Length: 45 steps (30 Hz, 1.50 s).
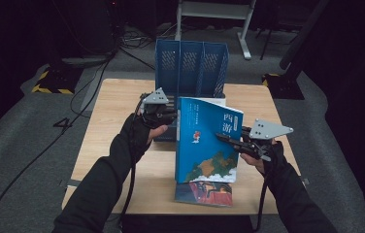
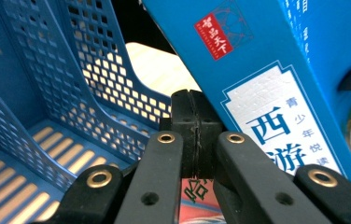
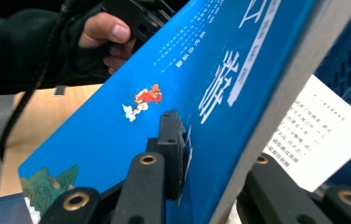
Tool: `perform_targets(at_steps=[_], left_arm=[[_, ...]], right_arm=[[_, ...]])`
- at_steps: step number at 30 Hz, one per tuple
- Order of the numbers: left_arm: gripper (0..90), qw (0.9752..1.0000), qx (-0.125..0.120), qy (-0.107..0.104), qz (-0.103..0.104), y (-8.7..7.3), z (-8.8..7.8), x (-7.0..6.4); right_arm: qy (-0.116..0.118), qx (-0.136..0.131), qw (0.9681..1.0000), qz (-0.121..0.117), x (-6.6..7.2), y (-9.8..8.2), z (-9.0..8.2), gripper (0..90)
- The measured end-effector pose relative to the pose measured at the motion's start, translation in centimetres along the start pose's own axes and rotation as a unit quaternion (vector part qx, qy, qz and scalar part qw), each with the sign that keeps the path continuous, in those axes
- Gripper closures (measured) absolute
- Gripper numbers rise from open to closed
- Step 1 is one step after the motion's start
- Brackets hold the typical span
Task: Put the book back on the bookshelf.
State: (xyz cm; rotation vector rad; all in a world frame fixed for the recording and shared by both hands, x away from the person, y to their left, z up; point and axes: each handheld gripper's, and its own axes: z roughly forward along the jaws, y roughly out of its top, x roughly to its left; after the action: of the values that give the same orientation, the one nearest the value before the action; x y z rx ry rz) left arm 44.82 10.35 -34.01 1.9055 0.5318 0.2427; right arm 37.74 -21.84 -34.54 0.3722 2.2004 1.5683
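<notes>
Book (image 1: 205,141) w/ blue cover stood upright over the wooden table (image 1: 117,97), just in front of blue file rack (image 1: 190,63), w/ left gripper (image 1: 163,115) clamped tight on its left edge, right gripper (image 1: 229,139) pinching its right side, a second book (image 1: 203,193) flat beneath.

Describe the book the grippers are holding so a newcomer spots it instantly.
On the wooden table, just in front of the blue perforated file rack, the blue book stands upright, gripped at its edges by the left gripper and right gripper. Unlike the reddish book lying flat beneath it, it bears large white characters.
</notes>
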Motion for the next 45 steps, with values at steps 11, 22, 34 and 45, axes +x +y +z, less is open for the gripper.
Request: perform_targets(at_steps=[11, 22, 34, 45], left_arm=[[90.0, 0.9986, -0.003, 0.039, 0.037, 1.3, -1.6, -1.5], [89.8, 0.9949, -0.027, 0.061, 0.075, 0.5, -2.9, -4.5], [88.9, 0.9929, -0.064, 0.04, 0.091, 0.3, -3.7, -7.6], [72.9, 0.9912, -0.075, 0.055, 0.093, -0.2, -5.0, -9.0]], right_arm=[[-0.045, -0.039, 0.9982, -0.013, 0.8, 0.0, 0.6, 80.9], [-0.055, -0.048, 0.9957, -0.056, 2.9, -0.4, -0.5, 80.5], [-0.065, -0.059, 0.9933, -0.075, 4.9, -1.0, -2.3, 78.3], [-0.043, -0.054, 0.9941, -0.083, 5.9, -1.0, -3.1, 77.6]])
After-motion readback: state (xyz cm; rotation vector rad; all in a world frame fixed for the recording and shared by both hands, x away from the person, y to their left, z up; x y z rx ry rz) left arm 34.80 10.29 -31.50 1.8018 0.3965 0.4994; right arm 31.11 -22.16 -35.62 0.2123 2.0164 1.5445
